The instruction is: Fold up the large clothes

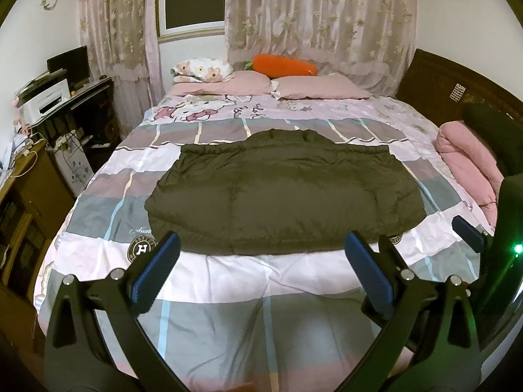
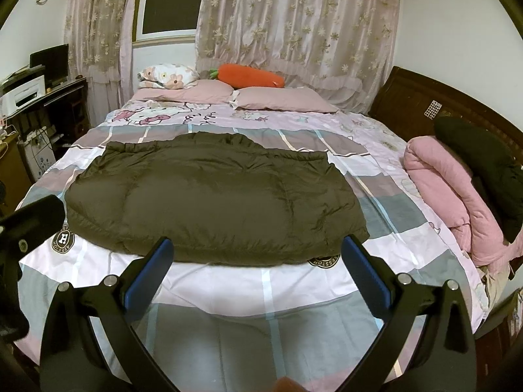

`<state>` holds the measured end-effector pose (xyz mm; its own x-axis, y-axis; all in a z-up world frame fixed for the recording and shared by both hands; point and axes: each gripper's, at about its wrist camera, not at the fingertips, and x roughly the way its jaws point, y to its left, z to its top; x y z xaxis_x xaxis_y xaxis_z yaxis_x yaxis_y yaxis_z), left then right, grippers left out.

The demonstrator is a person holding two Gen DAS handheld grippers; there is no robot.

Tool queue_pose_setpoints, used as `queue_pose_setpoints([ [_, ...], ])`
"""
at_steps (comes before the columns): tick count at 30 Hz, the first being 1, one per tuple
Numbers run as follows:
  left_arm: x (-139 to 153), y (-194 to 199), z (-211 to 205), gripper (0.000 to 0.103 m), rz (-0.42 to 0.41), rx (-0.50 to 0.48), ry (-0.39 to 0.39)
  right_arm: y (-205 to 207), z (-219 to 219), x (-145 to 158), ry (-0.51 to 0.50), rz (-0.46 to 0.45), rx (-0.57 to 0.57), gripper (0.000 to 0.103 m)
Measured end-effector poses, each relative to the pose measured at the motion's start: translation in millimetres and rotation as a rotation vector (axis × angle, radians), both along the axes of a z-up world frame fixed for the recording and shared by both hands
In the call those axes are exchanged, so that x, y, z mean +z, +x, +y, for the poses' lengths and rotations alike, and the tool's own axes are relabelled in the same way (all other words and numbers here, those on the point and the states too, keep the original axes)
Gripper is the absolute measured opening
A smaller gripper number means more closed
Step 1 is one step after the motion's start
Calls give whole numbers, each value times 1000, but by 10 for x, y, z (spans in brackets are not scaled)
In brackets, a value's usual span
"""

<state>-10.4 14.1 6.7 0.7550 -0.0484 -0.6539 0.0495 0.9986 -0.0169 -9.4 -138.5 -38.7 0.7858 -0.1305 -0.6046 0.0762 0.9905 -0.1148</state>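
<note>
I have both grippers hanging above the near end of the bed (image 1: 294,281), and I place everything from the dark olive puffer jacket (image 1: 284,192) that lies flat across the middle of the patchwork quilt. Its sleeves seem to be tucked in, since the outline reads as one broad padded slab with the collar on its far edge, though the fisheye bends the shape and I cannot be sure of that.

My left gripper (image 1: 261,268) has its jaws spread wide, and nothing sits between them. The blue pads (image 1: 153,271) frame the jacket's near hem, the left tip appearing just at the hem in this view; whether it touches the fabric I cannot tell. My right gripper (image 2: 258,268) is spread equally wide and empty, its blue pads (image 2: 148,272) likewise bracketing the near hem from above the pale quilt strip. In the left wrist view a blue-tipped part of the right gripper shows to the right of the jacket; in the right wrist view a dark part of the left rig sits to the jacket's left.

Beyond the jacket's collar lie two pink pillows (image 1: 322,86), a floral pillow (image 1: 202,69) and an orange carrot plush (image 1: 282,64), with flowered curtains (image 1: 320,16) behind them. To the jacket's right a rolled pink blanket (image 2: 447,189) rests at the quilt's edge with a dark garment (image 2: 483,160) on it, against the brown headboard (image 2: 408,98). To the jacket's left, off the bed, stands a desk with a white printer (image 1: 45,101).
</note>
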Motion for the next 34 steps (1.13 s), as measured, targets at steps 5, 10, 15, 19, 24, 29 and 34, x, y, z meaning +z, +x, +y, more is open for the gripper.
queue_pose_setpoints([
  [5,-14,8,3,101,3,-4,1,-7,10,-6,-2,0,0,102],
  [10,-30,-5,-4,101,-10,-2,17,-15,24,-18,-2,1,1,102],
  [15,-35,-7,3,101,-10,-1,15,-10,22,-12,-3,1,1,102],
  [19,-33,-23,9,101,-14,4,11,-13,38,-22,-4,2,3,102],
  [24,-15,-17,23,101,-13,5,2,-61,89,-115,-8,8,14,102],
  [29,-17,2,27,101,6,-16,-8,-63,82,-136,-8,9,17,102],
  [34,-22,17,30,101,15,-19,-13,-44,62,-128,-7,11,19,102],
])
